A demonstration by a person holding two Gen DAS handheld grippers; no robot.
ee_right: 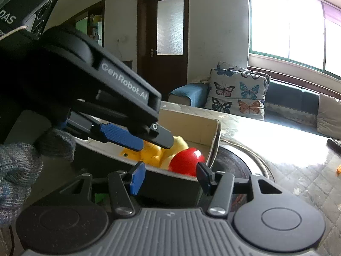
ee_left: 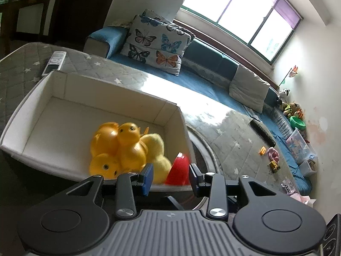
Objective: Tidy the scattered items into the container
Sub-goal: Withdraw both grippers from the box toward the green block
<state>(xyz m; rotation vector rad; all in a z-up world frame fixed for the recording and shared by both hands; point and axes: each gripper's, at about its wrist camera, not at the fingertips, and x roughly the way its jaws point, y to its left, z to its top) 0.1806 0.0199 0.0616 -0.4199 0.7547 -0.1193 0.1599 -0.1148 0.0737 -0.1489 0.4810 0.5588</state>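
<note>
- Left claw [ee_left: 170, 178] is spread wide with nothing between the blue pads, hovering at the near edge of the white box [ee_left: 64, 83].
- Right claw [ee_right: 169, 176] is also released, jaws apart and empty, pointed at the same box from its near side; the left claw's body crosses above it in the right wrist view.
- Just ahead of both claws, inside the box, there's a pile of orange-yellow rubber ducks [ee_left: 119, 147] with a paler fuzzy yellow toy [ee_left: 155, 147] touching them on the right.
- The red toy [ee_left: 179, 169] sits right past the left claw's fingertips, in the box's near right corner beside the pale yellow one. It's blurred in the left view, so can't say if it's resting or mid-air.
- Farther out to the right of the left claw, a few small toys [ee_left: 272, 160] lie on the grey starry mat [ee_left: 234, 140], well apart from the box.
- A gloved hand [ee_right: 19, 164] shows at the left of the right claw.
</note>
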